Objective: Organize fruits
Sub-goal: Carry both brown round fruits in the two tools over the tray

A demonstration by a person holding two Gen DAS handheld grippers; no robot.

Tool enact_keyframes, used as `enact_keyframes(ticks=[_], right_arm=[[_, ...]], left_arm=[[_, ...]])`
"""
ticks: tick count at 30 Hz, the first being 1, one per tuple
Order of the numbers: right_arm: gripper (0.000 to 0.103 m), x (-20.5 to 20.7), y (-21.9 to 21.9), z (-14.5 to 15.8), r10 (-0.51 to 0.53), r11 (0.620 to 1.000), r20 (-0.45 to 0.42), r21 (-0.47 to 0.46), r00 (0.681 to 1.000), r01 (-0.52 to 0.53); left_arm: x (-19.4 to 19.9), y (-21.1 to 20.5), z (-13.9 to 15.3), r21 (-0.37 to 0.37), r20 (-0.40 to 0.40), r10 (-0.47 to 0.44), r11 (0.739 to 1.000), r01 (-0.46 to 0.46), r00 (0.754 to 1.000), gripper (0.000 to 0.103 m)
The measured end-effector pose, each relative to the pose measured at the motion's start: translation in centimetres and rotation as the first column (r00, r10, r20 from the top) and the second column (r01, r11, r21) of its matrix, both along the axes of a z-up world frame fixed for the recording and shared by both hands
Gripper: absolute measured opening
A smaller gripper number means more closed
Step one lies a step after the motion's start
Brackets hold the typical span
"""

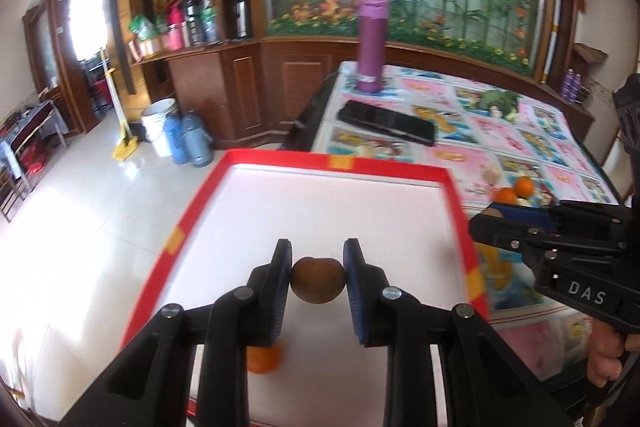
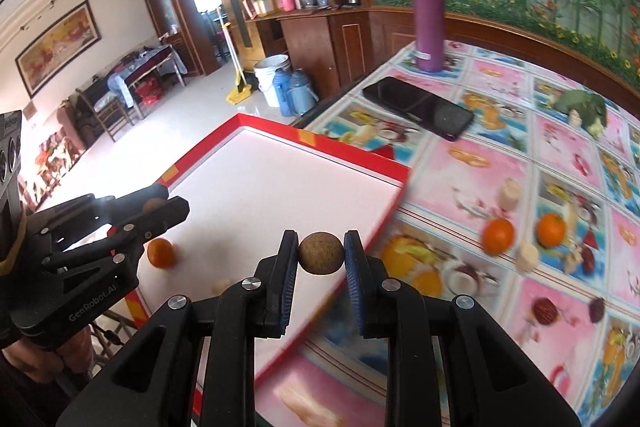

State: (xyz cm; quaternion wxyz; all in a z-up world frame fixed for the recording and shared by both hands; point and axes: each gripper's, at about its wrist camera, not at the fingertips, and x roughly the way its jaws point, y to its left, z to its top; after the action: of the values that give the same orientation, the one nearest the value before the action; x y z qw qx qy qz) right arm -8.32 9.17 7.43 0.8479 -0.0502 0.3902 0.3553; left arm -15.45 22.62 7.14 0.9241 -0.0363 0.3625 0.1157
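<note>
My left gripper (image 1: 318, 273) is shut on a brown round fruit (image 1: 318, 279) and holds it above the white floor of the red-rimmed tray (image 1: 340, 163). An orange (image 1: 262, 361) lies in the tray below it, partly hidden by the fingers. My right gripper (image 2: 321, 253) is shut on a tan round fruit (image 2: 321, 253) over the tray's right rim (image 2: 384, 167). In the right wrist view the left gripper (image 2: 160, 205) is at the left, with the orange (image 2: 160, 253) and a small pale piece (image 2: 221, 285) in the tray. Two oranges (image 2: 498, 235) (image 2: 551, 229) lie on the table.
A purple flask (image 2: 428, 17) stands at the table's far edge, a black phone (image 2: 418, 107) in front of it. Broccoli (image 2: 584, 109) lies far right. Pale pieces (image 2: 508, 193) (image 2: 527, 255) lie by the oranges. The tray overhangs the table's left edge above the floor.
</note>
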Motion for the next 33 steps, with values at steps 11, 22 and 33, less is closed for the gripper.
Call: enact_keyframes(ticks=[11, 22, 33], right_arm=[[0.022, 2.2, 5.9, -2.7, 0.029, 0.999, -0.088, -0.039, 0.996, -0.033], [0.022, 3.5, 6.0, -4.1, 0.078, 0.997, -0.192, 0.011, 0.978, -0.078], [0.023, 2.7, 5.3, -4.4, 0.058, 0.997, -0.16, -0.036, 0.985, -0.064]], left_arm=[[1.5, 4.5, -3.2, 0.0, -0.1, 0.063, 0.998, -0.063, 0.993, 0.029], [2.7, 4.8, -4.2, 0.054, -0.202, 0.114, 0.993, -0.105, 0.973, 0.029], [2.8, 3.5, -4.8, 0.131, -0.235, 0.178, 0.98, -0.15, 0.955, 0.029]])
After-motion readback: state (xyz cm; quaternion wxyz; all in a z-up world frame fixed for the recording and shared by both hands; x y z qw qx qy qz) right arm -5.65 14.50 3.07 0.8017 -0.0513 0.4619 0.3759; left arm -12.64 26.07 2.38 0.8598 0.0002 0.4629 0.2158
